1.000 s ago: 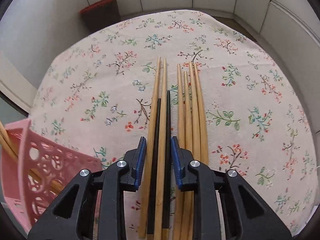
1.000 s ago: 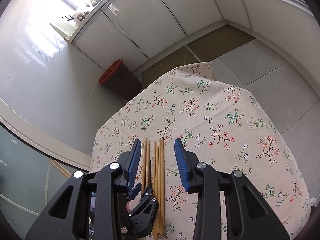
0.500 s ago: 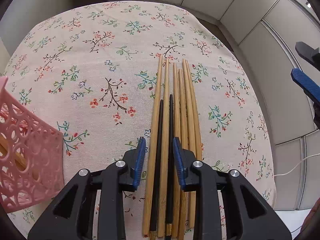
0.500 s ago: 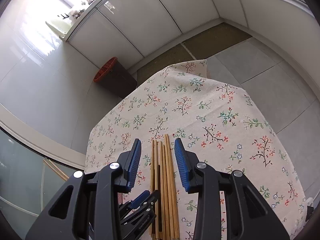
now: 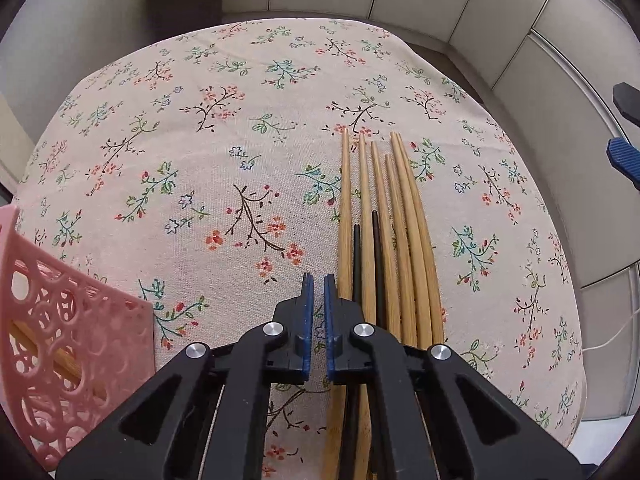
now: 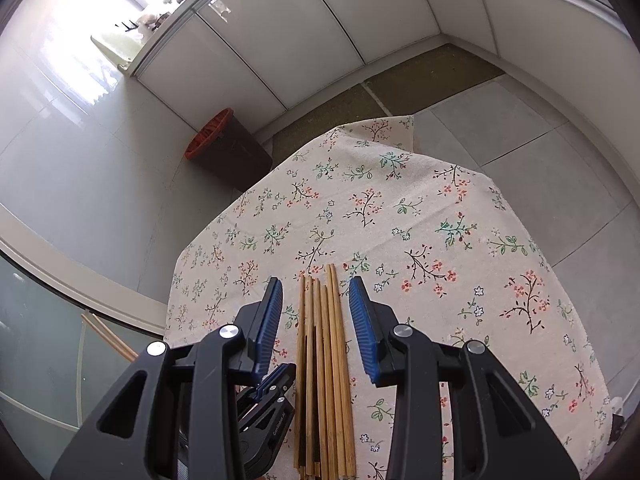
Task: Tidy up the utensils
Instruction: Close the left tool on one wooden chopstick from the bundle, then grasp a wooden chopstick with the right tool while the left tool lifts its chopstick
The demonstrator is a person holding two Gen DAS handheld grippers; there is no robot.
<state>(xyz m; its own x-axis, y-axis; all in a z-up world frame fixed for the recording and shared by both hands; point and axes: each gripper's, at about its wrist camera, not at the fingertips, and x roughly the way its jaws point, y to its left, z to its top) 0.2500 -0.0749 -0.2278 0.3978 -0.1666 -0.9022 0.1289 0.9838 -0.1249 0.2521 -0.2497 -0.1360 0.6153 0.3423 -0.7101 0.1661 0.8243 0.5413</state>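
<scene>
Chopsticks [image 5: 384,240], wooden plus two black, lie bunched parallel on the floral tablecloth [image 5: 200,160], likely gathered for one grab. Left gripper [image 5: 316,292] pinched nearly closed, holding nothing, just left of the bundle; pink basket [image 5: 80,340] near-left. Right gripper [image 6: 316,304] spread wide, poised above, straddling the bundle.
</scene>
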